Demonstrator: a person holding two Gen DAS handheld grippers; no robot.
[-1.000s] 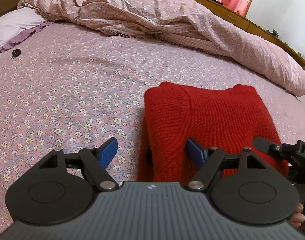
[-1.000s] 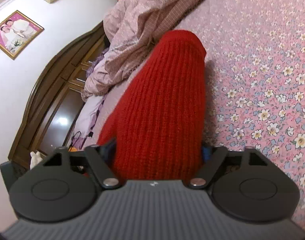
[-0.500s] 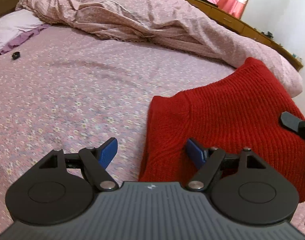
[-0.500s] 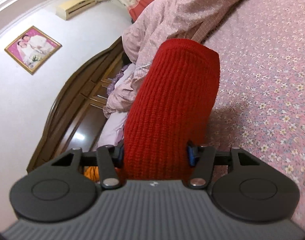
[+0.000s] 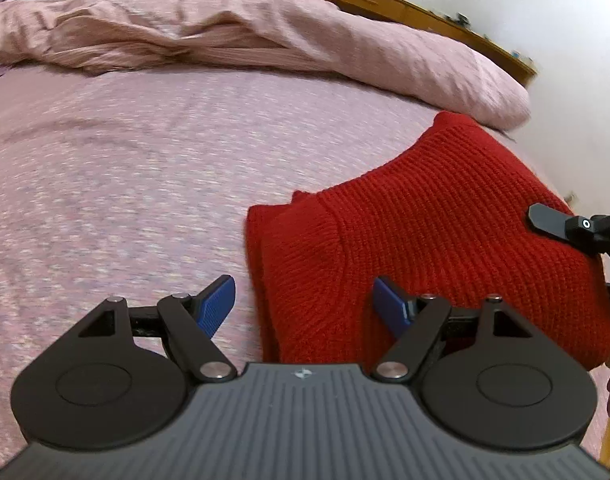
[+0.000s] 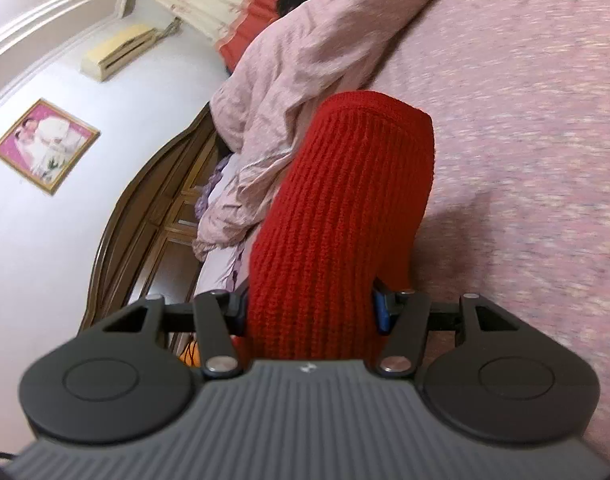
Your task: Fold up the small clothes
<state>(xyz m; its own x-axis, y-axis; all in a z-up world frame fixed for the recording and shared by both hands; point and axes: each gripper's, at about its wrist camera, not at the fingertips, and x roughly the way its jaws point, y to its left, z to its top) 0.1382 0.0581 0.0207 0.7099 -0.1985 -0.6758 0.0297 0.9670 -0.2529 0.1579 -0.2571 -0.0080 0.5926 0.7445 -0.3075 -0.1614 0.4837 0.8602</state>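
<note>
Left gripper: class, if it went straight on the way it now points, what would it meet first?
Probably the folded red sweater, whose near edge already lies between the open jaws of the left gripper; depth is unclear.

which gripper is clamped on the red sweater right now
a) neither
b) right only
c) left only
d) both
b: in the right wrist view the right gripper has its pads pressed into both sides of the folded red sweater, while in the left wrist view the left gripper stands wide, its left pad clear of the knit over the bedsheet.
</note>
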